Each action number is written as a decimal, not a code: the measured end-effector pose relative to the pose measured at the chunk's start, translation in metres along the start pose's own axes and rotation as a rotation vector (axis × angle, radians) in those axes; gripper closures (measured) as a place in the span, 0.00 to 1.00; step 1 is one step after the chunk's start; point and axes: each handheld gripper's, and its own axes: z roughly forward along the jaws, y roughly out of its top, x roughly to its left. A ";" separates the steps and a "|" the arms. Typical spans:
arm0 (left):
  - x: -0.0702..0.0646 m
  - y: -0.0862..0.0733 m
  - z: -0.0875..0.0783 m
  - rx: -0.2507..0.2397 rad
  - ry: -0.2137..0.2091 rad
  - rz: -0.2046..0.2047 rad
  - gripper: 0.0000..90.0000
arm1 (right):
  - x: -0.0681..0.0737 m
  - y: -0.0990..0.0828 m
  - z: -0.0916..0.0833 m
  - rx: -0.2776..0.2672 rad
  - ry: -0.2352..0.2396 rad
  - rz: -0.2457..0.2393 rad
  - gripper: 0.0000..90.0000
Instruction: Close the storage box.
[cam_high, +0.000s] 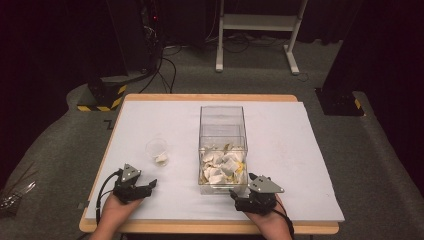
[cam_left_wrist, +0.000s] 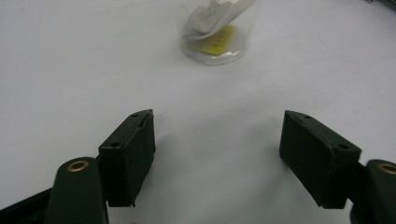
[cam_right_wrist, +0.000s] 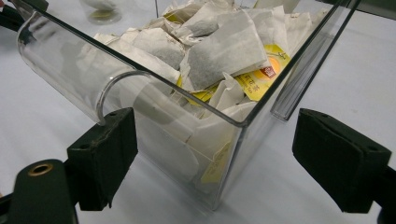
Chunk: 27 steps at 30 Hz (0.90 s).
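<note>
I have a hand-held gripper in each hand, both resting at the near edge of the tabletop (cam_high: 300, 130). My right hand-held gripper (cam_high: 239, 194) is wide open — nothing sits between its pads. My left hand-held gripper (cam_high: 150, 186) is wide open too, with only bare white tabletop between its jaws.

The tea bags (cam_right_wrist: 219, 51) lie piled in a clear box (cam_high: 222, 150) in the middle of the tabletop. The box is long, and its long side runs from the near edge toward the far edge. The pile fills the near end, and that end is just beyond my right hand-held gripper. In the right gripper view the near corner of the box (cam_right_wrist: 224, 158) stands right in front of the open jaws, so the bags are ahead and a bit up, over the wall.

A small clear cup (cam_high: 157, 151) stands to the left of the box, straight ahead of my left hand-held gripper. One bag (cam_left_wrist: 217, 18) is already in it.

So my right hand is the near one for the pile. I think it has to lift over the wall, then dip in.
</note>
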 end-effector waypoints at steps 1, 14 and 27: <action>0.000 0.000 0.000 0.002 -0.001 0.002 0.30 | 0.000 0.001 0.001 0.001 -0.004 0.000 0.16; 0.000 0.000 0.000 0.001 0.001 0.003 0.30 | -0.005 0.008 0.005 -0.008 -0.025 0.016 0.15; 0.000 0.000 0.000 0.002 0.003 0.006 0.30 | -0.013 0.015 0.015 0.000 -0.044 0.028 0.15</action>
